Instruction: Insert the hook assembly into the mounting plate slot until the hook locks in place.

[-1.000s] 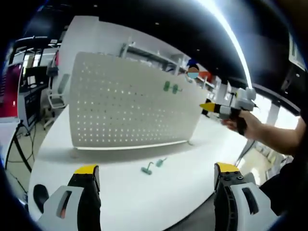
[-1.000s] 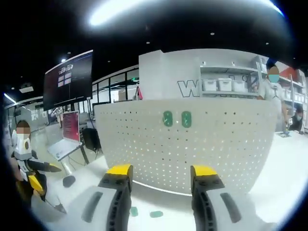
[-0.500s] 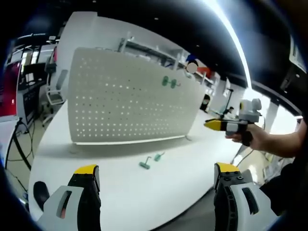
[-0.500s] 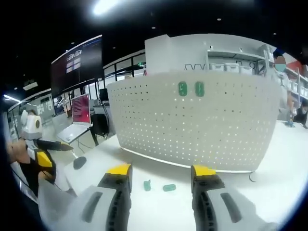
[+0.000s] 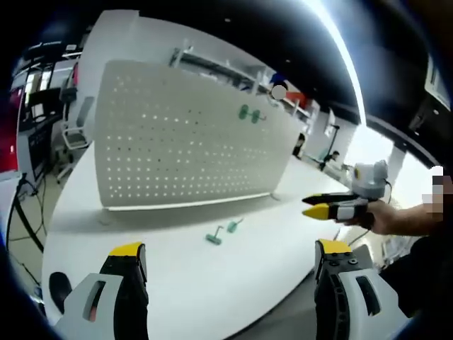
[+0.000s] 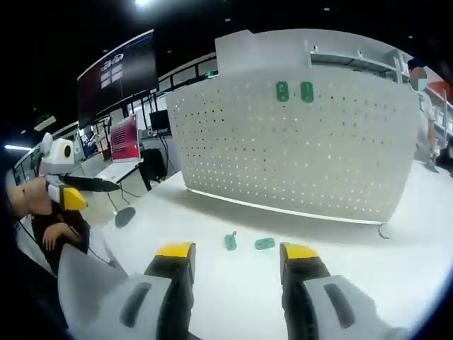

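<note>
Both the left gripper (image 5: 225, 258) and the right gripper (image 6: 237, 258) are held spread and empty. Two small green hooks (image 6: 248, 243) lie on the white table (image 6: 333, 283) before the pegboard (image 6: 311, 152); two more hang high on it. Judged light and rigid, each is best pinched by its shank.

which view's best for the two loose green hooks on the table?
Right gripper view: the two loose green hooks lie just ahead of its open jaws, near centre, seen apart. In the left gripper view, the hooks sit farther off and look smaller, in front of the pegboard.

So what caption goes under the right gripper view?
Open gripper above two green hooks lying on the white table, before a pegboard.
</note>
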Demonstrator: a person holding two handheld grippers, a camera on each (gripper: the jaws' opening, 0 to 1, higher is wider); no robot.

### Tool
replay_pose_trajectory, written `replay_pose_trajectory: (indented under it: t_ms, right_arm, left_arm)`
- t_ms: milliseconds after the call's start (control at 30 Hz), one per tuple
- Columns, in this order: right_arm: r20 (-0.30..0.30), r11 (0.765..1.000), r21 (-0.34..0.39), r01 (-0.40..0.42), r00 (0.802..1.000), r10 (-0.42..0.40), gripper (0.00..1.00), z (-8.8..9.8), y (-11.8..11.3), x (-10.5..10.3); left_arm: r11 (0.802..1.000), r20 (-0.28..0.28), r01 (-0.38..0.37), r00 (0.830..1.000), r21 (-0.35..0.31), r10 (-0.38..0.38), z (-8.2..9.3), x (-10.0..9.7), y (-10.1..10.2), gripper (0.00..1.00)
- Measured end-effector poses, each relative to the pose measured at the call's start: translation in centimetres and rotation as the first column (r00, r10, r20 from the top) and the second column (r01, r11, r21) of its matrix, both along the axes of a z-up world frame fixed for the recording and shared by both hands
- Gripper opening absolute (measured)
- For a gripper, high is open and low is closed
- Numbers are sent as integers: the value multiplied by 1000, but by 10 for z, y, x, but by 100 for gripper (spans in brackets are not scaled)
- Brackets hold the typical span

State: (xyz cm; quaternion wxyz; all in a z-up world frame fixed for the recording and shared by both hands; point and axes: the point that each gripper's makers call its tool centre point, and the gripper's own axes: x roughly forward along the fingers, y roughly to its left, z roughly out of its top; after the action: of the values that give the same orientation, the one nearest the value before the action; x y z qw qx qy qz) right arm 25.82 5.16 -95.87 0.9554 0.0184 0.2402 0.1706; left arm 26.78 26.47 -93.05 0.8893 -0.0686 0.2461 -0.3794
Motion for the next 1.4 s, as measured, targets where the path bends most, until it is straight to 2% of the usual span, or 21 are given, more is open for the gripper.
replay_pose_trajectory:
  t_ms: [333, 500, 700, 833, 1000, 1200, 1400]
  right_arm:
    - [-123, 1000, 14, -18, 992, 19, 44, -50, 10, 9]
    - [-185, 999, 39, -5, 983, 12, 42, -78, 11, 27]
    - [-224, 999, 39, -3, 975, 12, 39, -100, 13, 56]
    - [-273, 997, 62, 42, 962, -24, 37, -117, 9, 75]
    - [-305, 994, 69, 89, 950, -64, 34, -133, 3, 97]
    - [-343, 983, 89, 163, 931, -123, 29, -144, -7, 119]
    - [-384, 965, 117, 235, 907, -174, 23, -153, -10, 132]
  left_arm:
    - [1000, -41, 5, 999, 29, -4, -20, 10, 0, 100]
    - [999, -68, 1, 998, 41, 2, -31, 13, 1, 100]
    - [999, -91, -10, 996, 38, 14, -37, 18, 4, 100]
    - [999, -105, -16, 994, 39, 20, -43, 20, 5, 100]
    - [999, -120, -25, 992, 38, 29, -48, 23, 7, 100]
    - [998, -134, -40, 990, 40, 45, -52, 26, 12, 100]
    - [998, -146, -55, 987, 40, 61, -56, 28, 15, 100]
